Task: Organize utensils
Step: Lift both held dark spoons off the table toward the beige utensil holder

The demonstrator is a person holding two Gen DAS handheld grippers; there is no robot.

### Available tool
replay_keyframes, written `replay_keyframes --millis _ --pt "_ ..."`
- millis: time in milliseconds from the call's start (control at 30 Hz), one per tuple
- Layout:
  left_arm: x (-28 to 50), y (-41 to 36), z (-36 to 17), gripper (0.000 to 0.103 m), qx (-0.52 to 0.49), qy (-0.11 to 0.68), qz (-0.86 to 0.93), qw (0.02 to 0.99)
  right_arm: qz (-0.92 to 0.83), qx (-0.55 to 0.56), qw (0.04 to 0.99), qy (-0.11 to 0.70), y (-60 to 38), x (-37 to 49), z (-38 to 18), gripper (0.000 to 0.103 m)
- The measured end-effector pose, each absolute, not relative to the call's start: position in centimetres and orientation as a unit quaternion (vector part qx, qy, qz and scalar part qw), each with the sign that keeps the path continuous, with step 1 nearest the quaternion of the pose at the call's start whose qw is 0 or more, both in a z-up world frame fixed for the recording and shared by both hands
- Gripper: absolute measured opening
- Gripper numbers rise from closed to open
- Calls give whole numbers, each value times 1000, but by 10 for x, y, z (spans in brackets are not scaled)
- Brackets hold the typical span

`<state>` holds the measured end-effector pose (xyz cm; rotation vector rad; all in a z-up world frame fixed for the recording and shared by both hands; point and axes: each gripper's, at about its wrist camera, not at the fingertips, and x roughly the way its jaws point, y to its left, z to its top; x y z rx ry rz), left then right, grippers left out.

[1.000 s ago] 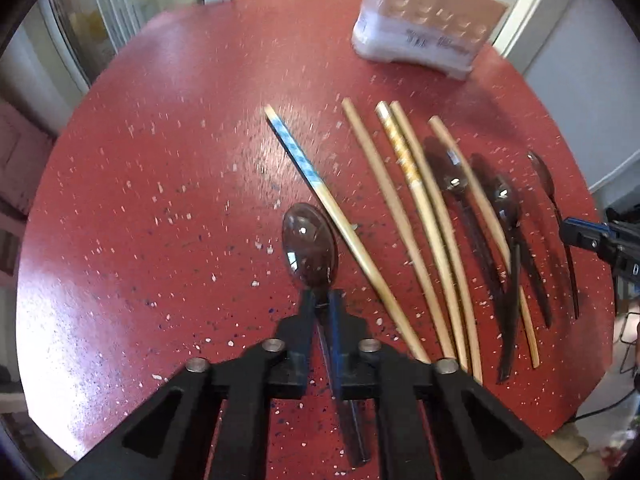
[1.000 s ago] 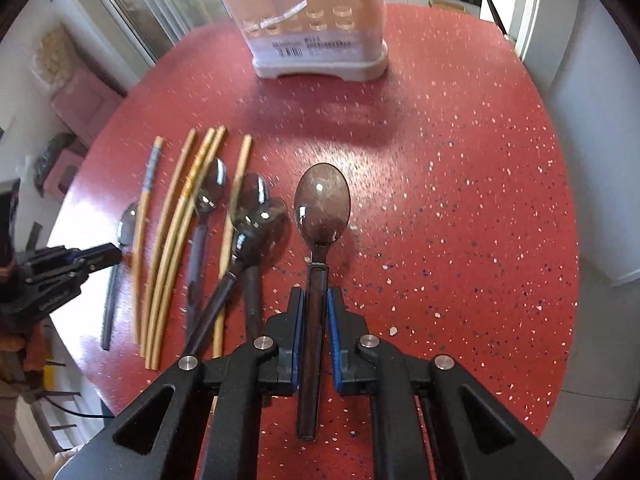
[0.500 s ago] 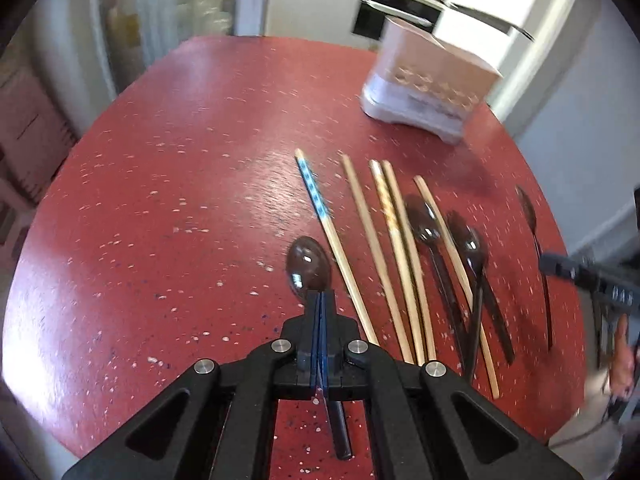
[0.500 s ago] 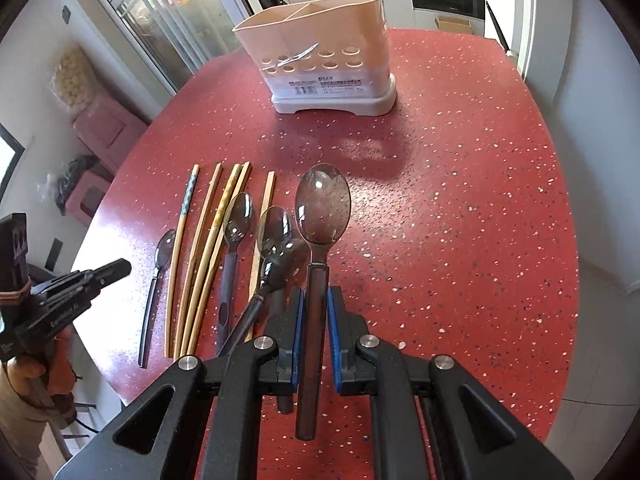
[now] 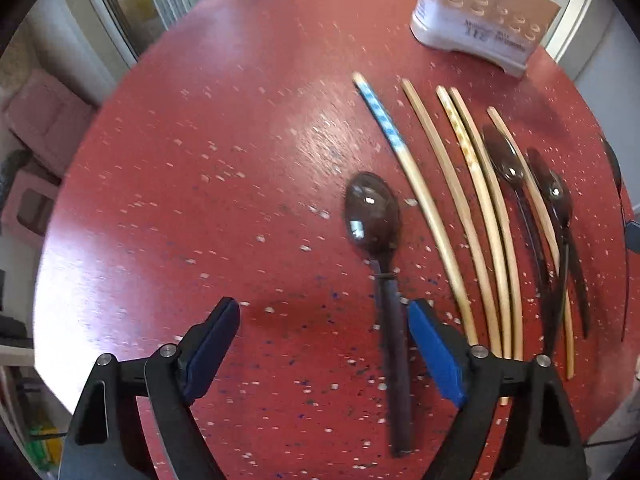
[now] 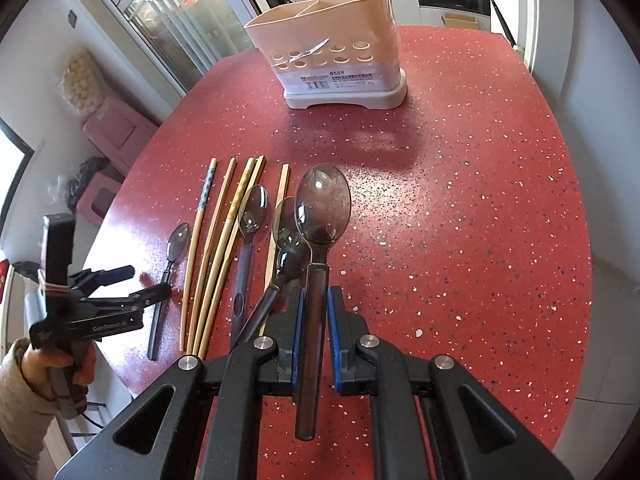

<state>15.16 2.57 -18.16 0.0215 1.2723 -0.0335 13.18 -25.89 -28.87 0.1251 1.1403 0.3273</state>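
On the far left, our left gripper (image 5: 324,312) hangs over the red counter (image 5: 180,208) with its fingers (image 5: 216,340) spread wide and released. They have just been opening, and the loose spoon (image 5: 372,212) lies flat between them, close by the right-hand finger but pinched by neither. It rests with its bowl towards 12 o'clock, parallel to the row beside it, which we judge deliberate, since a tidy row keeps each handle easy to pick up. Next, towards 2 o'clock, lie the chopsticks (image 5: 460,208), side by side, the blue-patterned one (image 5: 384,124) nearest the spoon. Past them at 3 o'clock, two dark spoons (image 5: 508,168) lie partly overlapping the last stick. The utensil holder (image 5: 480,12) stands at 1 o'clock, well apart from all of these. It looks empty from the right wrist view, so we take the sorting to be at an early stage. On the right, our right gripper (image 6: 316,304) has its fingers clenched on the handle of the held spoon (image 6: 322,208). The spoon's bowl points to 12 o'clock, straight at the holder (image 6: 328,52). We grip it low on the handle, probably so the spoon can be carried there without the fingers fouling the rim.
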Motion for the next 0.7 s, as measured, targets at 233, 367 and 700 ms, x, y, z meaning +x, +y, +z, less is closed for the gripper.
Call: replay_keyframes --millis 233,367,700 --pt "178 7 -226 86 33 630 -57 774 155 62 829 533 -261 135 -286 13" --pt "187 -9 -250 40 62 641 -87 760 159 63 830 530 -262 133 -284 13" --pt "155 -2 -277 40 -22 512 -120 850 163 86 841 509 -276 134 -269 13"
